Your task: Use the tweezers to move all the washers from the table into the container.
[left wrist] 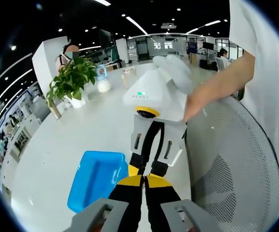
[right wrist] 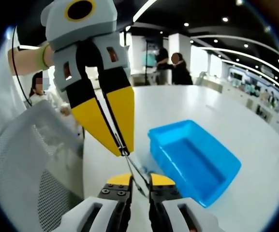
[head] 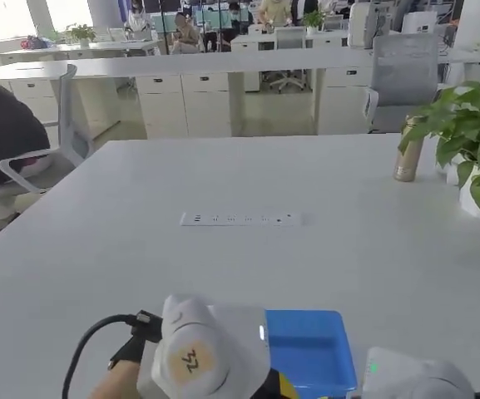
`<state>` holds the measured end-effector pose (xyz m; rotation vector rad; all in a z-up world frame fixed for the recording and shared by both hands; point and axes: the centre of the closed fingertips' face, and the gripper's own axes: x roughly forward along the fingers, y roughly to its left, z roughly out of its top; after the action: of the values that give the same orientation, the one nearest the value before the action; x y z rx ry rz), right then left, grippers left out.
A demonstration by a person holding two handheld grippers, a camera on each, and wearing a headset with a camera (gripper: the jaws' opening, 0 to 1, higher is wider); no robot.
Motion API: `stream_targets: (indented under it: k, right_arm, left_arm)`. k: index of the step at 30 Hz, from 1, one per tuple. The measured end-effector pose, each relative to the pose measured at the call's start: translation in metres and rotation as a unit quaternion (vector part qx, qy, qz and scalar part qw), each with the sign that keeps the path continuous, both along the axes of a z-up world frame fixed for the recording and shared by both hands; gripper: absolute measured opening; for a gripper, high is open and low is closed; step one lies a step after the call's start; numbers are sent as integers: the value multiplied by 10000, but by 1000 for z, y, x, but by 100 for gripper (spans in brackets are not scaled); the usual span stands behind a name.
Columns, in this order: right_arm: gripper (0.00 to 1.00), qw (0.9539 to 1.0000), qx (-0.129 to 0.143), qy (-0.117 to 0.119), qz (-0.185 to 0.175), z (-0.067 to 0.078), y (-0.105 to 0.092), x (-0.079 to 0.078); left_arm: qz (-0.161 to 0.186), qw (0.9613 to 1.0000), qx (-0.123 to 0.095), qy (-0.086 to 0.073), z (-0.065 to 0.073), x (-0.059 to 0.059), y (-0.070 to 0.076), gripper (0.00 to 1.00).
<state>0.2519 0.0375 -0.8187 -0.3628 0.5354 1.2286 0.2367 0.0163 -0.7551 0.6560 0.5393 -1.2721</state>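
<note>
The left tool (right wrist: 123, 149) has its yellow-tipped jaws pressed together on one end of a thin pair of metal tweezers (right wrist: 132, 166). From that pinch the tweezers run straight toward the right tool (right wrist: 141, 182), which faces the left tool tip to tip. Their other end lies in the slim gap between the right tool's jaws, and it cannot be told whether those jaws press on it.

The tweezers' long axis thus follows the line joining the two tools, and the left tool has the sure hold. Just beside this meeting point, on the side away from the person, an empty blue container (right wrist: 192, 159) sits on the white bench (head: 348, 249). Farther off, near the bench's right edge, stand a metal flask (head: 407, 154) and a potted plant (head: 472, 125).
</note>
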Motion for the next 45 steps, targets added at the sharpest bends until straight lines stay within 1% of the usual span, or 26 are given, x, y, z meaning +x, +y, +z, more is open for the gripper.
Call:
stream_targets:
  k: [6,8,10,14,17,21,22,23,24,25,26,28,30,31,32,33,34,35,36,37,39,40,41,42,44,45]
  right_arm:
    - [9,10000,-7,66,28,-3,-1,1]
    - [9,9999,1,100,17,-4,-1,0]
    - [9,9999,-38,121,39,-5,-2,0]
    - [9,9999,-29,167,6,-5,-2,-1]
    - [9,9998,-16,220,-14,-6,-2,-1]
    - [11,9993,-89,356,83,-7,-1,-1]
    - [11,9992,-155,350,135,-8,-1,0]
    - [11,9989,-304,126,333,-7,-1,1]
    - [10,9983,-419,93,405,-8,-2,0]
    - [10,9977,-475,71,469,-8,-2,-1]
    - [11,9977,-461,103,487,-7,-1,-2]
    - [10,9977,-419,95,525,-2,0,-1]
    - [10,9982,-244,152,534,5,2,-2]
    - [9,9983,-187,182,520,7,4,-2]
    - [9,9984,-215,208,481,6,4,-1]
    - [6,9982,-311,198,480,2,2,-1]
    - [6,9981,-349,171,472,0,1,2]
    - [5,9984,-278,287,400,0,1,2]
    - [5,9987,-181,379,280,0,1,3]
    - [5,9988,-156,388,256,0,1,4]
    - [5,9987,-88,479,161,0,1,2]
    - [5,9987,-68,499,124,0,0,5]
    - [4,9987,-52,503,61,0,-2,7]
    - [4,9987,-54,502,19,0,-3,8]
    - [3,9986,-63,525,-86,0,-7,11]
    - [3,9982,-44,582,-149,0,-9,12]
  left_arm:
    - [-27,10000,27,30,-3,2,-2,0]
    - [52,9999,1,89,-3,3,-3,0]
    - [72,9999,29,127,-5,4,-3,0]
    - [125,9997,-41,225,-4,5,-6,0]
    - [188,9991,-51,384,-3,7,-6,0]
    - [234,9975,50,663,-4,7,-5,0]
    - [222,9978,83,618,-4,9,-5,0]
    - [188,9979,128,611,-5,10,-5,0]
    - [166,9977,179,636,-6,10,-5,0]
    - [152,9976,197,652,-6,10,-4,0]
    - [137,9975,212,654,-7,11,-5,0]
    - [123,9974,237,662,-8,10,-4,0]
    - [122,9974,271,660,-9,10,-3,0]
    - [114,9976,279,617,-9,10,-3,0]
    - [117,9977,272,614,-9,10,-4,0]
    - [141,9978,223,615,-9,10,-5,0]
    - [156,9979,184,594,-9,10,-6,0]
    - [191,9981,212,543,-11,11,-5,0]
    - [225,9981,236,532,-12,12,-5,0]
    - [270,9980,240,513,-12,13,-4,0]
    - [343,9981,160,494,-9,15,-4,0]
    - [400,9979,89,500,-6,15,-4,0]
    - [513,9976,-42,463,-2,18,-4,0]
    - [571,9973,-112,444,1,19,-3,1]
    - [786,9953,-325,465,7,20,1,2]
    - [935,9932,-460,518,10,20,3,4]
